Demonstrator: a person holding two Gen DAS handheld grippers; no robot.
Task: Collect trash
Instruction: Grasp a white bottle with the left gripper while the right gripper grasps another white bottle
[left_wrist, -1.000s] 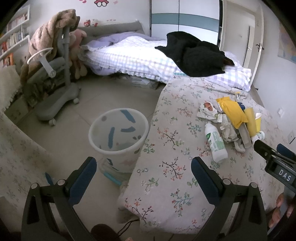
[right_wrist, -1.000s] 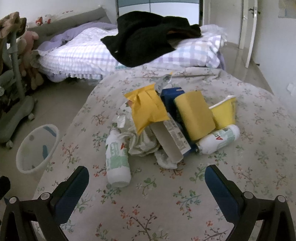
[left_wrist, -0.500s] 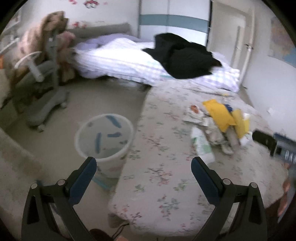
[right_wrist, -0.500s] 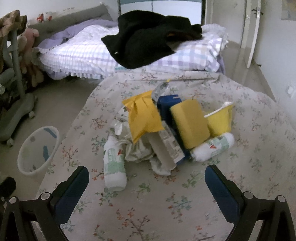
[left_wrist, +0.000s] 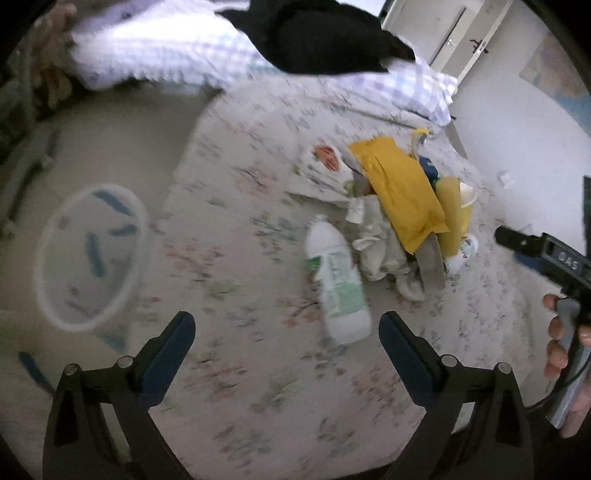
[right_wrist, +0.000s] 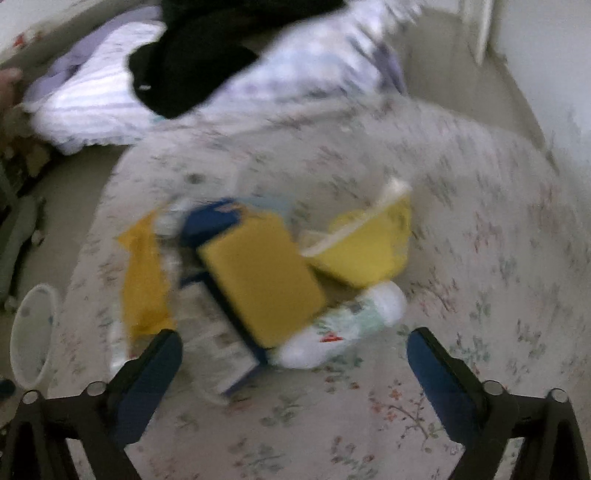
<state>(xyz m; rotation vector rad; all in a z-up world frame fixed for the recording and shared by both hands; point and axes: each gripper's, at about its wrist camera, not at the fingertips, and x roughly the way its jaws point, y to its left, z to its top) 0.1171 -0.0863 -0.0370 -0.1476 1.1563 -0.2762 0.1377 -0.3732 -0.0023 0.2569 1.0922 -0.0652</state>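
Note:
A pile of trash lies on the floral bedspread (left_wrist: 229, 369): a white bottle with a green label (left_wrist: 338, 280), a yellow envelope (left_wrist: 400, 195), crumpled paper (left_wrist: 380, 251), a yellow cup (right_wrist: 365, 251), a yellow box (right_wrist: 258, 273) and a second white bottle (right_wrist: 343, 325). My left gripper (left_wrist: 286, 332) is open and empty, just short of the green-label bottle. My right gripper (right_wrist: 293, 350) is open and empty, close in front of the second bottle. It also shows in the left wrist view (left_wrist: 532, 251). A white bin (left_wrist: 88, 251) stands on the floor to the left.
A black garment (left_wrist: 317, 37) lies on a checked quilt (left_wrist: 155, 55) at the back. A grey chair base (left_wrist: 26, 162) is at the far left. A door (left_wrist: 443, 40) and wall are at the right.
Both grippers have moved forward over the bed toward the trash pile, which now looks larger. The left one swung right, from the bin toward the bottle. Both stay open.

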